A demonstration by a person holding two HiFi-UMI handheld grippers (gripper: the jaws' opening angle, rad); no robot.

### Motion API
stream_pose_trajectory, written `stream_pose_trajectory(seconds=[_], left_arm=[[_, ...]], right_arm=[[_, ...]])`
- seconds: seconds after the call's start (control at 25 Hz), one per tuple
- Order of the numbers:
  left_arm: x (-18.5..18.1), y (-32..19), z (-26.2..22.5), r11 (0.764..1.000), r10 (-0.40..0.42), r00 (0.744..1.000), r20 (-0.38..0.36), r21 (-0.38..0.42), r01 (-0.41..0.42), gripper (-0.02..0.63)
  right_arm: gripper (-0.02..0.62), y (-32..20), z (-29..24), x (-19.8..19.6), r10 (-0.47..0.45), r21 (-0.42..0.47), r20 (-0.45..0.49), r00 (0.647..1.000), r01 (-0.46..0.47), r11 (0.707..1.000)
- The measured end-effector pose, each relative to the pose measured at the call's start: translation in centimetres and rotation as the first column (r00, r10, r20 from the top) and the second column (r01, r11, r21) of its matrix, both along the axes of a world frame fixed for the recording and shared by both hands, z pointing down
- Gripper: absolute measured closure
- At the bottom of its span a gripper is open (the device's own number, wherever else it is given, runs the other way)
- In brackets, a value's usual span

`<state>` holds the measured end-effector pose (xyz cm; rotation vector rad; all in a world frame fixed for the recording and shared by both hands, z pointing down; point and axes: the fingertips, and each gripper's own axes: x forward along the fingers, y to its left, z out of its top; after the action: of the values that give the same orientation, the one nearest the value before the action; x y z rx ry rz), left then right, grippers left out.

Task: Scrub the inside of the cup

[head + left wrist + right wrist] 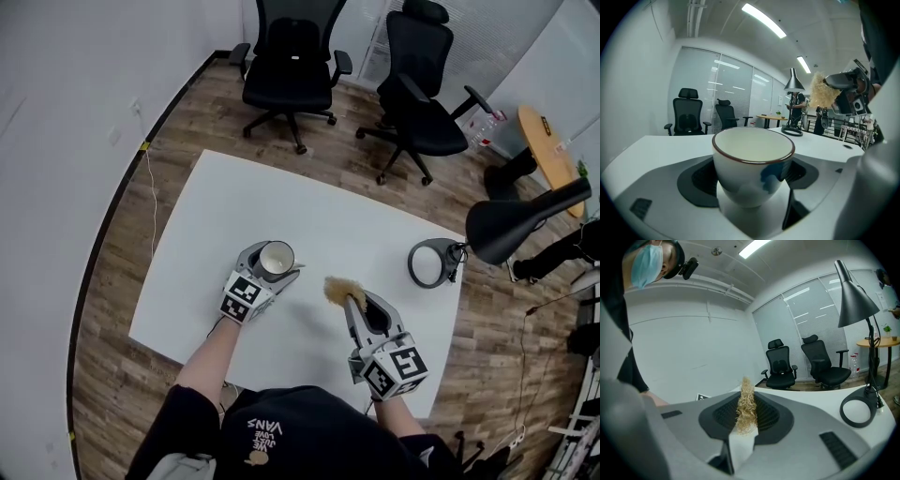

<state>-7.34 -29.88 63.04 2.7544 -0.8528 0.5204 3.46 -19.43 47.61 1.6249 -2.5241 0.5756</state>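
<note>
Shirt [281, 427] print at 6 o'clock reads "VANS", upside down to me; I cannot read the smaller line beside it. Left gripper [277, 262] is clamped on the white, dark-rimmed cup [753, 161], mouth up, its base hidden between the jaws. Right gripper [352, 305] is pinched on a tan scrubber tuft [745, 406], lower end buried. The cup lies at 10 o'clock of the tuft, not touching it.

One white bench [281, 202]. At the bench's near side: two hand-held grippers, left [283, 264] and right [352, 302], one cup [275, 256], one tan fibrous scrubber [337, 289]. At its right edge, one black desk lamp [511, 228]. Beyond it, two black office chairs [289, 56] [422, 89].
</note>
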Motion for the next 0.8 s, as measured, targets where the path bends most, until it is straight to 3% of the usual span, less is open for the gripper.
stream_pose_trajectory(seconds=[0.8], left_arm=[[0.21,-0.05,0.04,1.000,0.010,1.000,0.007,0.000,-0.010,0.212]], right_arm=[[0.518,0.65,-0.27,0.49,0.011,0.002,-0.012,1.000,-0.011,1.000]])
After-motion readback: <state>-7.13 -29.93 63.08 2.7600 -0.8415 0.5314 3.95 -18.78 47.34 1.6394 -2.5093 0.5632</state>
